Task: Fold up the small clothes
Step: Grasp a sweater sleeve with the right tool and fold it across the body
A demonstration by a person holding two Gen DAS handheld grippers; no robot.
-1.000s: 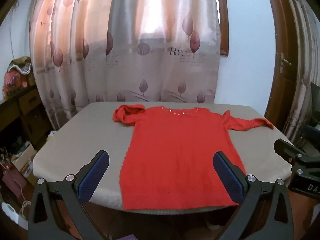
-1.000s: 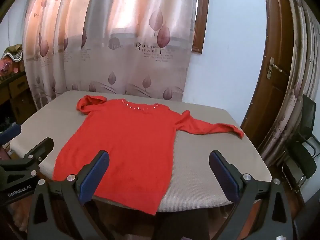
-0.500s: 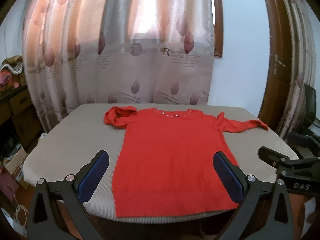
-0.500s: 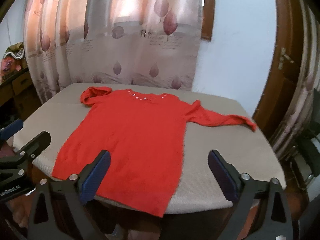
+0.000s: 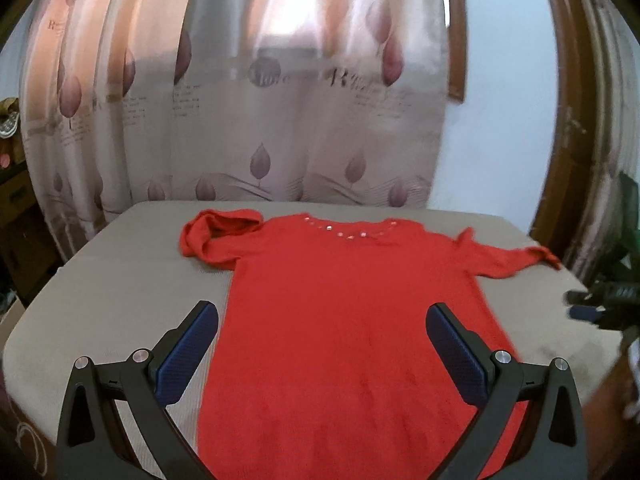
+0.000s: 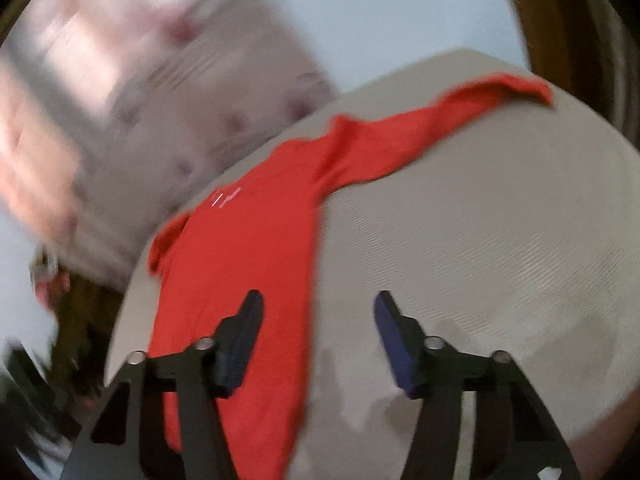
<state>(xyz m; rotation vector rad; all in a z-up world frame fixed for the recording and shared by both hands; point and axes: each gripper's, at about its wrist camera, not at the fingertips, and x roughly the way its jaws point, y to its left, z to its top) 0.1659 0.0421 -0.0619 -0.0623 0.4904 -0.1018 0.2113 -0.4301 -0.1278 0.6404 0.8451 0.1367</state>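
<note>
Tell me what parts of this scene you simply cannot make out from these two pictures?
- Red sweater hem: cut off by the bottom edge and the left claw in the left wrist view.
- Left sleeve: bunched on itself, so its cuff is hidden.
- Curtain print and neckline studs: smeared by motion blur in the right wrist view.
- Right claw in the left view: blurred at the edge; its opening is clear only from its own camera.

Closer now to the red sweater, left gripper still spread wide above its hem. Right gripper swung over the table, view tilted and blurred, jaws narrower than before, straddling the sweater's right edge.
</note>
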